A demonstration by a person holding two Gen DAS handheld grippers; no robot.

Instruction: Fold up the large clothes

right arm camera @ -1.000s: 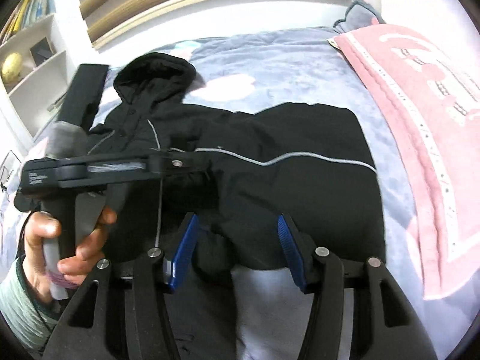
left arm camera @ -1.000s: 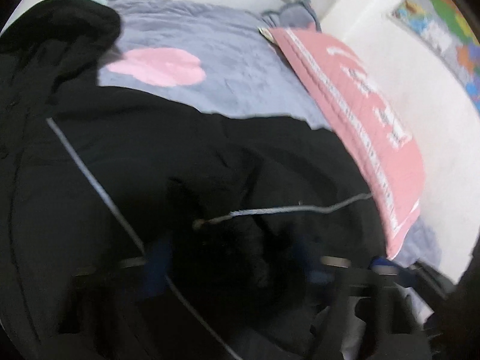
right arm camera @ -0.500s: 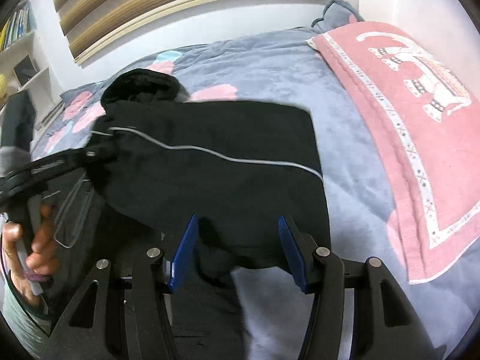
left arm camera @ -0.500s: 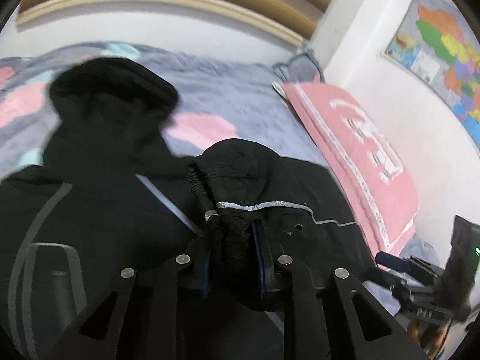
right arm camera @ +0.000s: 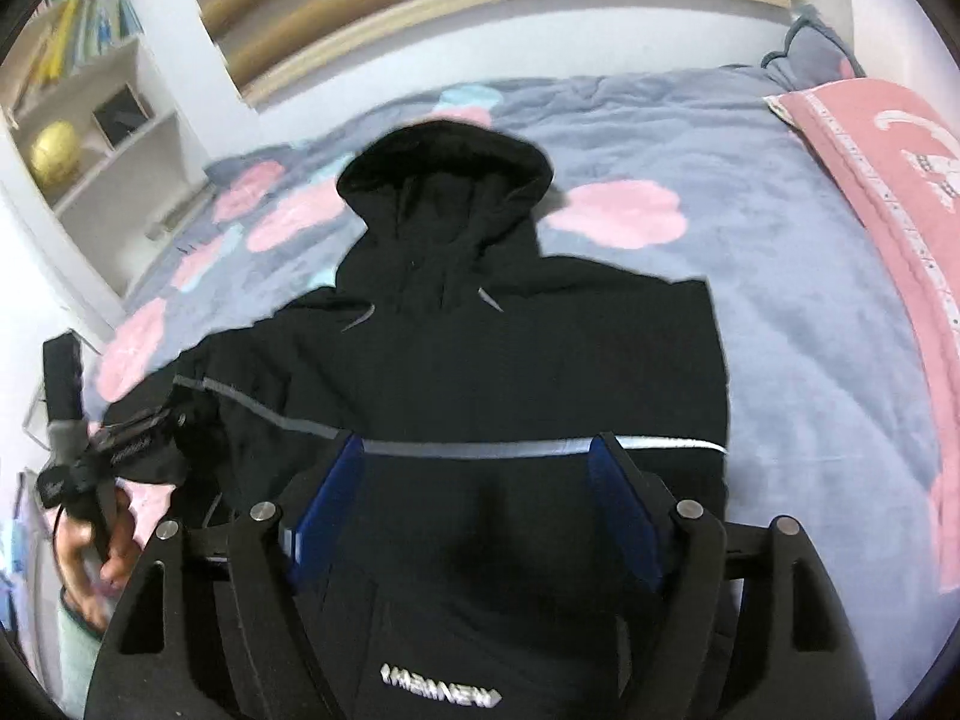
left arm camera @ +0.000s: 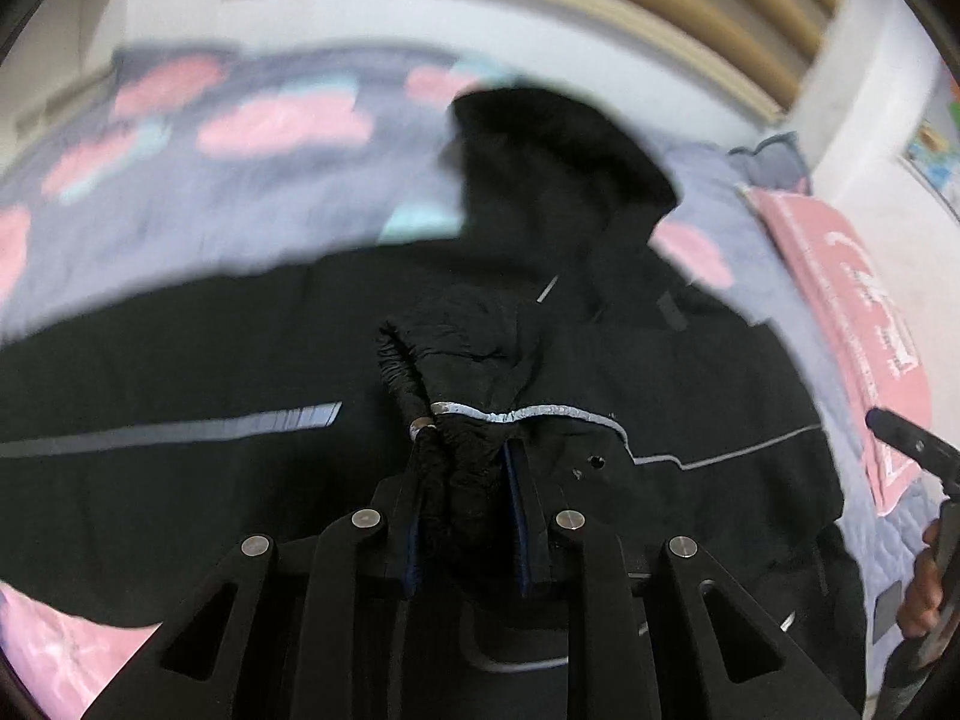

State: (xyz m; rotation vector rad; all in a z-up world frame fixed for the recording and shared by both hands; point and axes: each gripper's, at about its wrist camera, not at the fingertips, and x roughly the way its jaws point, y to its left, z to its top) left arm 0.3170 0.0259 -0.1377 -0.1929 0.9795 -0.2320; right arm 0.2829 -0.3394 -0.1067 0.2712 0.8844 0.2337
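Observation:
A black hooded jacket (right arm camera: 510, 348) with thin grey stripes lies front up on the bed, hood (right arm camera: 444, 174) toward the far wall. My left gripper (left arm camera: 465, 468) is shut on the jacket's sleeve cuff (left arm camera: 456, 360) and holds it above the jacket body (left arm camera: 180, 372). In the right wrist view the left gripper (right arm camera: 132, 438) shows at the jacket's left edge with the sleeve. My right gripper (right arm camera: 477, 474) is open and empty over the jacket's lower front.
The bed has a grey-blue blanket with pink clouds (right arm camera: 780, 300). A pink towel (right arm camera: 888, 168) lies along its right side by the wall. A white bookshelf (right arm camera: 78, 138) stands left of the bed. Slatted blinds (right arm camera: 420, 6) are behind.
My left gripper has carried the cuff leftward across the jacket, folding the sleeve over the body. My right gripper has shifted toward the jacket's middle and stays open.

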